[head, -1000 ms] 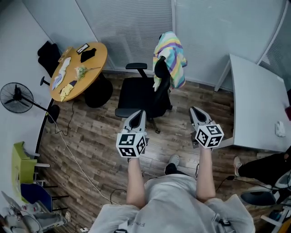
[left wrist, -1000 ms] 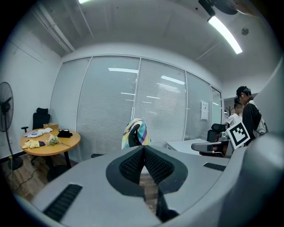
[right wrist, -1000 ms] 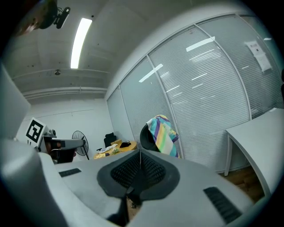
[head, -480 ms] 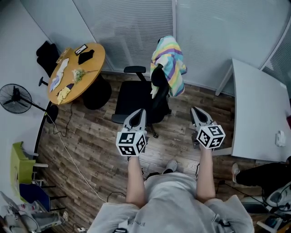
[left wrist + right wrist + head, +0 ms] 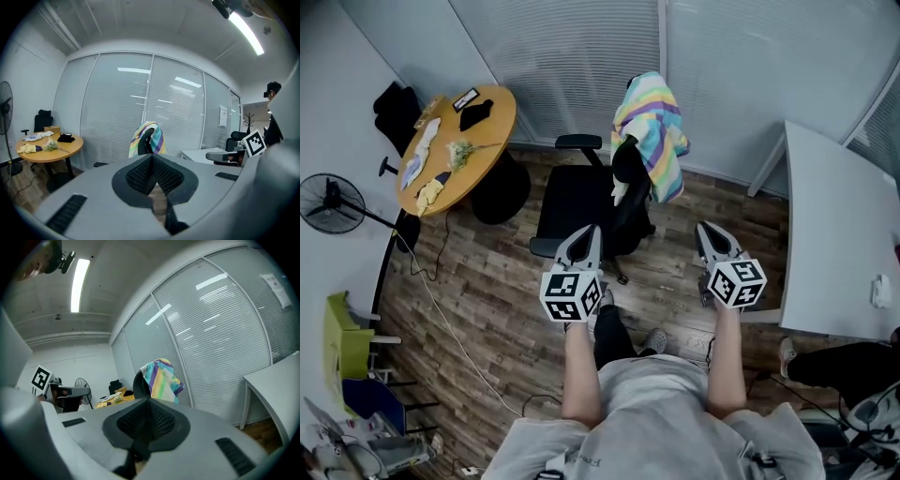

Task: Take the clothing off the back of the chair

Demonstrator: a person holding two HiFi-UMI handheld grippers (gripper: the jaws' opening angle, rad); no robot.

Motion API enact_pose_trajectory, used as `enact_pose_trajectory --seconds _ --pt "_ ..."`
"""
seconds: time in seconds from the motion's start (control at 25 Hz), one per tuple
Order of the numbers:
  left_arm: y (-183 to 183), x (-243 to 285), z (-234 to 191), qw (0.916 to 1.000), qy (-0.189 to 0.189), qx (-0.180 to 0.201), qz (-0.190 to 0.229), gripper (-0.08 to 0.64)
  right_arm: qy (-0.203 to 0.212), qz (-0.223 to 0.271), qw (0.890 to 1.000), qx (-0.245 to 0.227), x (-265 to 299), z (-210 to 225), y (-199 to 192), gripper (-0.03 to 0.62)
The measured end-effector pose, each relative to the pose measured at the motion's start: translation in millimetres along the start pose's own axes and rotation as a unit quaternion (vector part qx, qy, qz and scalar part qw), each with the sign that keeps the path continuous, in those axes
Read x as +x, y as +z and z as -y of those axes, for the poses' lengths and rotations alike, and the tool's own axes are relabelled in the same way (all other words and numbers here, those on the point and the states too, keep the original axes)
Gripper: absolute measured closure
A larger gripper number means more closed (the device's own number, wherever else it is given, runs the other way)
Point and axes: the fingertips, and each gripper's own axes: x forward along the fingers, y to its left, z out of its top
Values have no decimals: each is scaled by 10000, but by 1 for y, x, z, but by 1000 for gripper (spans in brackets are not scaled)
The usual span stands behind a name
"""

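A striped garment (image 5: 651, 127) in yellow, teal, pink and purple hangs over the back of a black office chair (image 5: 581, 202); it also shows as the garment (image 5: 148, 139) and the garment (image 5: 161, 380) in the two gripper views. My left gripper (image 5: 588, 233) is shut and empty, hovering near the chair's seat edge. The right gripper (image 5: 705, 231) is shut and empty too, over the wood floor to the right of the chair. Both sit short of the garment, pointing toward it.
A round wooden table (image 5: 492, 131) with small items stands left of the chair, a black fan (image 5: 333, 202) beyond it. A white desk (image 5: 834, 234) fills the right side. Glass walls with blinds (image 5: 572, 56) close the back. A cable (image 5: 450, 319) trails over the floor.
The chair and garment have shifted slightly left and closer under the grippers as the person stepped forward; one leg now shows below the left gripper. Both grippers stay shut.
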Motion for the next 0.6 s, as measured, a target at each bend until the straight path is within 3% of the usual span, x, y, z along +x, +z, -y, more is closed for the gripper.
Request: enact_pose_trajectory --seconds 0.24,0.36,0.6 --pt "3 24 -18 9996 -264 3 -77 532 -220 116 9997 69 21 8 5 566" --pt "6 41 -36 9994 -324 -54 -98 532 -114 138 9998 97 42 5 6 566" --pt "33 103 -52 9967 -794 124 -110 532 77 222 9996 -160 76 15 36 566"
